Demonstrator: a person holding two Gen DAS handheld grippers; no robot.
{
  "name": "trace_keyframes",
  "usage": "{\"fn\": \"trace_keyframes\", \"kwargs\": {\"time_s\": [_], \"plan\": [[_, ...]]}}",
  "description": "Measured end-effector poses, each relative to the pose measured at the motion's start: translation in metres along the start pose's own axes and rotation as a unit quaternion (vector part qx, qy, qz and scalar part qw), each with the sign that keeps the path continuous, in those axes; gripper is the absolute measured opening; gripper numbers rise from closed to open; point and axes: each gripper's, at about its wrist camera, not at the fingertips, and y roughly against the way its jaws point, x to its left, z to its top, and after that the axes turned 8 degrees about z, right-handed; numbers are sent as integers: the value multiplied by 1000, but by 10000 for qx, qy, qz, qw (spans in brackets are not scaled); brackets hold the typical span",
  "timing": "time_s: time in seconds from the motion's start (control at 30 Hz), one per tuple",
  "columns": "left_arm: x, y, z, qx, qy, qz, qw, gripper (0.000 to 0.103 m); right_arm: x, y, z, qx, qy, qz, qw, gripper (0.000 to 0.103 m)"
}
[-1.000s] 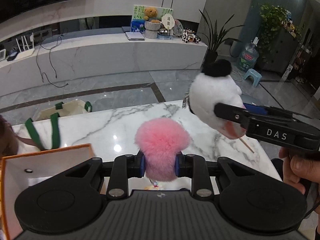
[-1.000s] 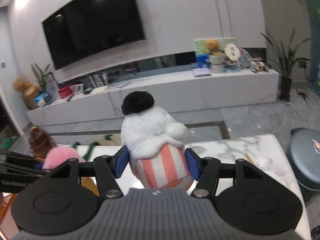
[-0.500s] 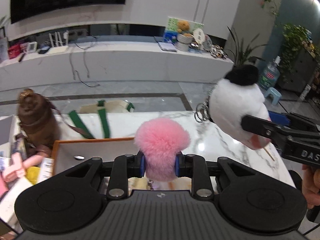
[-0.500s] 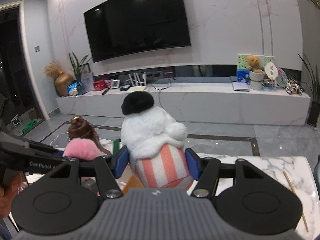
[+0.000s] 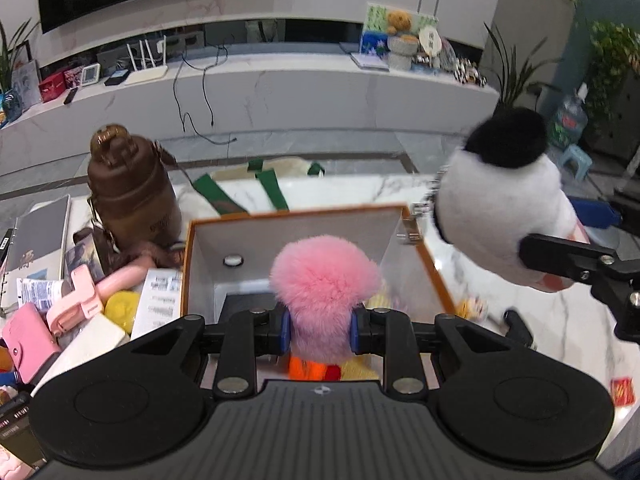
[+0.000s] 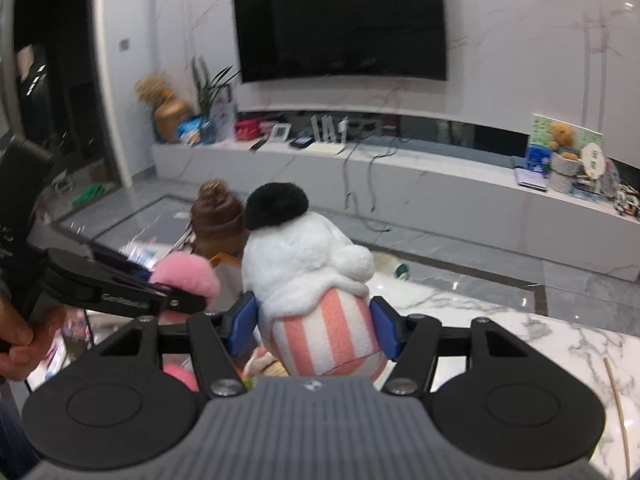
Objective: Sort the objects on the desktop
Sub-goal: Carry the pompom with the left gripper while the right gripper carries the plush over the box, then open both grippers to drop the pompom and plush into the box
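Note:
My left gripper [image 5: 319, 330] is shut on a pink fluffy pom-pom [image 5: 324, 280] and holds it above an open white box with an orange rim [image 5: 296, 213]. My right gripper [image 6: 314, 326] is shut on a white plush cupcake toy [image 6: 316, 276] with a black pom-pom top and a pink-striped base. In the left wrist view the cupcake toy [image 5: 500, 212] hangs at the box's right rim. In the right wrist view the pink pom-pom [image 6: 186, 276] and the left gripper sit at the left.
A brown bottle [image 5: 132, 192] stands left of the box. Pink cases [image 5: 80, 296], papers and a notebook [image 5: 38, 236] crowd the left of the marble table [image 5: 560, 328]. A green-strapped bag [image 5: 260, 184] lies behind the box. A thin stick [image 6: 618, 412] lies at the right.
Both grippers have swung left with their toys. The box, the brown bottle and the clutter have come into view, and the pink pom-pom now hangs over the box.

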Motion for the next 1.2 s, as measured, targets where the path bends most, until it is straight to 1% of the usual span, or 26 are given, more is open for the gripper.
{"fn": "trace_keyframes", "kwargs": {"time_s": [0.13, 0.3, 0.4, 0.77, 0.97, 1.2], "plan": [[5, -10, -13, 176, -123, 3, 9998, 30, 12, -18, -7, 249, 106, 170, 9995, 63], [8, -24, -26, 437, -283, 47, 9986, 30, 22, -43, -19, 595, 187, 268, 9977, 63], [7, -31, -33, 589, -419, 97, 9973, 30, 30, -58, -20, 752, 232, 341, 9963, 63], [1, -49, -50, 956, -686, 170, 9929, 30, 50, -92, -36, 1333, 520, 534, 9883, 63], [-5, -59, -55, 1114, -814, 234, 9902, 30, 54, -103, -44, 1590, 651, 462, 9841, 63], [-14, -75, -66, 1364, -990, 273, 9853, 30, 57, -118, -58, 1912, 959, 316, 9763, 63]]}}
